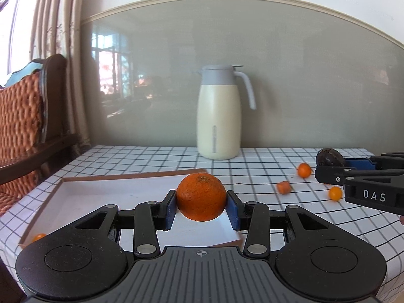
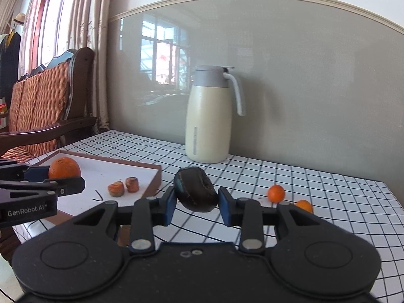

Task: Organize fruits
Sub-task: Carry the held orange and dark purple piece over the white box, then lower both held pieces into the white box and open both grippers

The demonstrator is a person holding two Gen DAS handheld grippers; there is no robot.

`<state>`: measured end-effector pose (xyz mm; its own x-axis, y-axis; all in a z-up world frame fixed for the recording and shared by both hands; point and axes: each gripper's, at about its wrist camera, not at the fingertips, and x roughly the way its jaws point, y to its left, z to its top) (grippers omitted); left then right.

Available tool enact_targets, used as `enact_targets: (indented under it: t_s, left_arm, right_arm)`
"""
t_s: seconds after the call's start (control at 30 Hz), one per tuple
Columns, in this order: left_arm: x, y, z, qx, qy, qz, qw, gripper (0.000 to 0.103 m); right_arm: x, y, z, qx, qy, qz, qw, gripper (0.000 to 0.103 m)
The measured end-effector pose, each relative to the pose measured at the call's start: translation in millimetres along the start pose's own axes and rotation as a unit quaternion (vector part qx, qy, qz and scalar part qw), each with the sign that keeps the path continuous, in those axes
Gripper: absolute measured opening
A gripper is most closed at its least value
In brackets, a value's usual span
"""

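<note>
My left gripper (image 1: 201,205) is shut on a large orange (image 1: 201,196) and holds it over the white tray (image 1: 101,197) with the brown rim. My right gripper (image 2: 195,203) is shut on a dark, wrinkled fruit (image 2: 195,189) above the checked tablecloth, right of the tray (image 2: 156,176). The left gripper with the orange (image 2: 64,168) shows at the left in the right wrist view. The right gripper with the dark fruit (image 1: 329,157) shows at the right in the left wrist view. Two carrot-like pieces (image 2: 123,186) lie in the tray. A small orange fruit (image 1: 39,237) lies in its near left corner.
A cream thermos jug (image 1: 218,112) stands at the back against the wall. Two small orange fruits (image 1: 304,170) (image 1: 335,193) and an orange chunk (image 1: 284,187) lie loose on the cloth at the right. A wooden sofa (image 2: 43,106) stands to the left of the table.
</note>
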<state>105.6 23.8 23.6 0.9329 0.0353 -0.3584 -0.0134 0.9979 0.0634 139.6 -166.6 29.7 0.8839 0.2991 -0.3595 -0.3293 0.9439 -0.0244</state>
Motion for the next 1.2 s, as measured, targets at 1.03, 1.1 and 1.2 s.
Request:
enact_targets:
  t_s: [1.03, 1.1, 1.2]
  left_arm:
    - [14, 125, -11, -0.056, 0.005, 0.112, 0.9920, 0.042]
    - [18, 130, -11, -0.061, 0.004, 0.116, 0.9914, 0.042]
    - [23, 136, -9, -0.068, 0.003, 0.119, 0.9905, 0.042]
  right_arm:
    - [52, 85, 21, -0.034, -0.006, 0.069, 0.997, 0.027]
    - [54, 87, 22, -0.034, -0.007, 0.069, 0.997, 0.027]
    - [59, 91, 23, -0.039, -0.005, 0.070, 0.997, 0.027]
